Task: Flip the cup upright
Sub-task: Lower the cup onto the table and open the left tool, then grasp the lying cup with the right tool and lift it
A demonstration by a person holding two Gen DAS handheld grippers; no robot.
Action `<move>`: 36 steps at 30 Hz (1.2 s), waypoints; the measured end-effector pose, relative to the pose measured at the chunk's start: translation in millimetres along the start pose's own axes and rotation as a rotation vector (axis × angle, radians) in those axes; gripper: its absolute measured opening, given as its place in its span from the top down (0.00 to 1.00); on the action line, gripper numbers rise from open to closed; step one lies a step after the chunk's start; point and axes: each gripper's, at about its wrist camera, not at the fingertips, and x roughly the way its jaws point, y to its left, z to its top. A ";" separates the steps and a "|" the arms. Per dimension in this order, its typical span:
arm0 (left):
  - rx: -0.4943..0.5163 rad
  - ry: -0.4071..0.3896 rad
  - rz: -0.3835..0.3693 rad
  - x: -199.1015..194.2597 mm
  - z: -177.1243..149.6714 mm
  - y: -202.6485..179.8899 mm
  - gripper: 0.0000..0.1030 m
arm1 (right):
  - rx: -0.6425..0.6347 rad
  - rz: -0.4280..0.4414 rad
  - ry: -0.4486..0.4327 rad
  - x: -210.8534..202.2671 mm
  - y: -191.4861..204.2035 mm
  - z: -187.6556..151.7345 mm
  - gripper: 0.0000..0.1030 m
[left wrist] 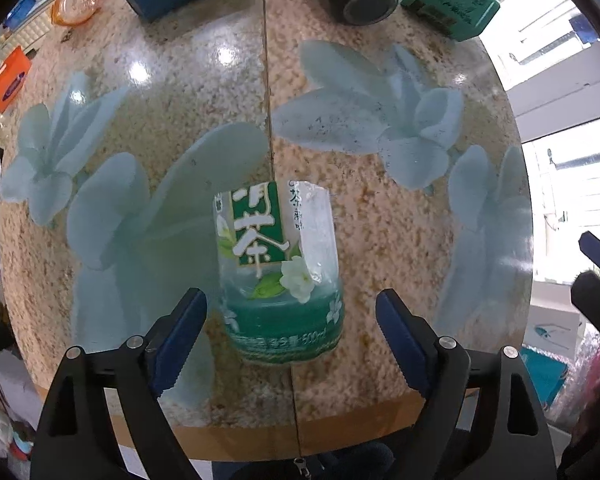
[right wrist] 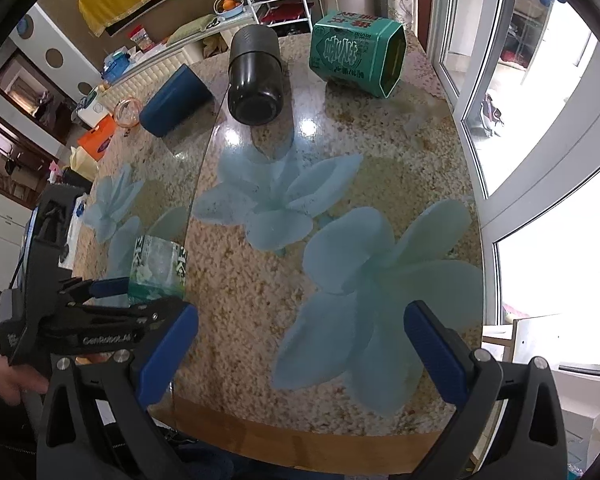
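The cup (left wrist: 280, 272) is a clear cut-off bottle with a green tea label. It stands on the granite table (left wrist: 380, 220) near the front edge, between the blue pads of my open left gripper (left wrist: 292, 336), which do not touch it. In the right wrist view the cup (right wrist: 158, 268) stands at the left, with the left gripper (right wrist: 140, 292) around it. My right gripper (right wrist: 300, 352) is open and empty over the table's front right part, apart from the cup.
At the back of the table lie a black jar (right wrist: 254, 76) on its side, a green tin (right wrist: 356, 54), a blue case (right wrist: 176, 100) and an orange dish (right wrist: 126, 112). The table's wooden front rim (right wrist: 300, 440) is close. Windows stand at the right.
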 end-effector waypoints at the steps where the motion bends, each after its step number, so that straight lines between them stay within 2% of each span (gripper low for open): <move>1: 0.005 0.001 0.004 -1.6 1.4 0.4 0.14 | 0.004 0.002 -0.001 0.3 0.1 0.8 0.00; 6: 0.025 0.005 0.003 -12.9 2.3 1.7 0.14 | 0.014 0.010 -0.002 2.5 5.8 1.3 0.00; 8: 0.033 0.001 0.001 -16.6 -12.9 5.4 0.14 | 0.018 0.016 0.000 2.9 8.0 1.1 0.00; 12: 0.054 -0.010 -0.014 -34.4 -22.0 7.7 0.14 | 0.021 0.026 0.006 2.7 18.2 2.5 0.00; 15: 0.064 -0.033 -0.005 -51.2 -26.0 18.9 0.11 | 0.001 0.027 -0.004 -1.1 32.4 4.2 0.00; 17: 0.060 -0.050 -0.007 -60.5 -28.6 30.6 0.05 | -0.005 0.036 -0.013 -2.0 42.4 6.8 0.00; 20: 0.040 -0.057 -0.010 -68.4 -33.9 57.6 0.05 | -0.018 0.040 0.000 3.7 60.1 11.9 0.00; 21: -0.014 -0.074 0.021 -69.3 -36.0 68.0 0.05 | -0.022 0.044 0.011 7.8 67.8 13.4 0.00; 24: -0.031 -0.066 -0.003 -67.7 -41.4 100.5 0.05 | -0.029 0.050 0.039 22.3 91.3 17.0 0.00; 28: -0.023 -0.029 -0.048 -53.1 -46.8 133.5 0.05 | -0.035 0.053 0.105 49.8 124.1 22.2 0.00; 36: 0.022 0.038 -0.101 -31.4 -67.6 173.6 0.05 | -0.062 0.024 0.242 109.6 186.9 33.8 0.00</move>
